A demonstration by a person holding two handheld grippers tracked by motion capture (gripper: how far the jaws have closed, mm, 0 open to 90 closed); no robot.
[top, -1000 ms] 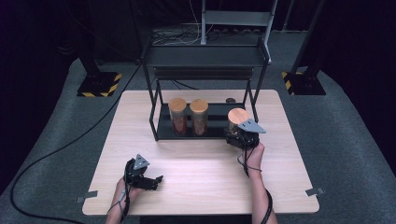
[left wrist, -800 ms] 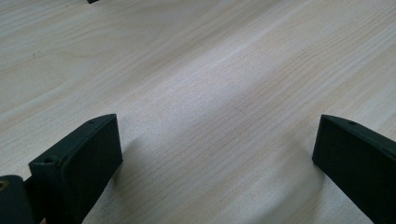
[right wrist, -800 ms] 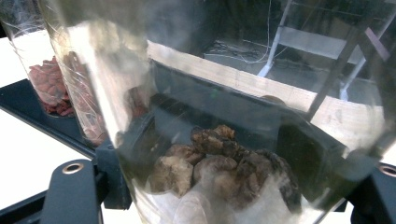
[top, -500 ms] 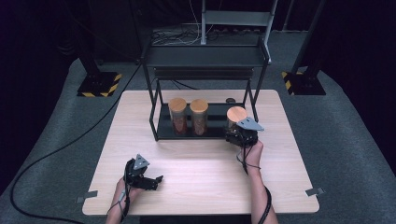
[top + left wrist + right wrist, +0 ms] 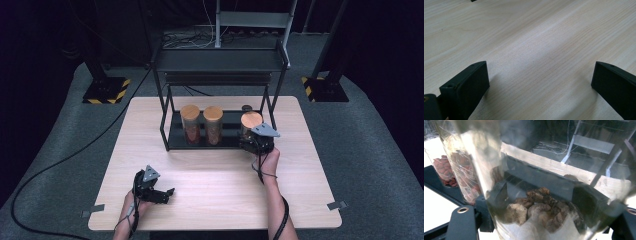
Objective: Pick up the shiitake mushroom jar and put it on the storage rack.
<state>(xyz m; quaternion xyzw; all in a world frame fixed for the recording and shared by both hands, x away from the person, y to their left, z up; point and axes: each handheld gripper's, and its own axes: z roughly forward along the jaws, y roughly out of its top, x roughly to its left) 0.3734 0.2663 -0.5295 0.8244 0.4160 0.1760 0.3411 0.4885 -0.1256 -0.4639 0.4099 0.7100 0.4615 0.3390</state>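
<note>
Dark floor and black stands ringed the pale wooden counter (image 5: 215,175), on which a black metal rack (image 5: 220,75) stood at the far side; every place below is given from that rack.

At the rack's right front corner the right tool (image 5: 256,142) had its jaws closed on a clear jar (image 5: 544,195) with a cork-coloured lid (image 5: 251,120). The right gripper view showed a jaw on each side of the glass, low on the body, which probably kept the tall jar from tipping. I judged the jar was being carried to or from the rack's lower tray (image 5: 225,142); whether its base touched the tray could not be told.

Inside that jar lay a small heap of brown, lumpy pieces (image 5: 541,207), covering the bottom and no more.

On the lower tray, toward its left half, two more lidded jars (image 5: 202,125) stood upright and just beside each other, holding something reddish.

Well in front of the rack and to its left, the left tool (image 5: 159,192) rested low over bare counter, jaws spread wide with nothing between them, seemingly parked.
</note>
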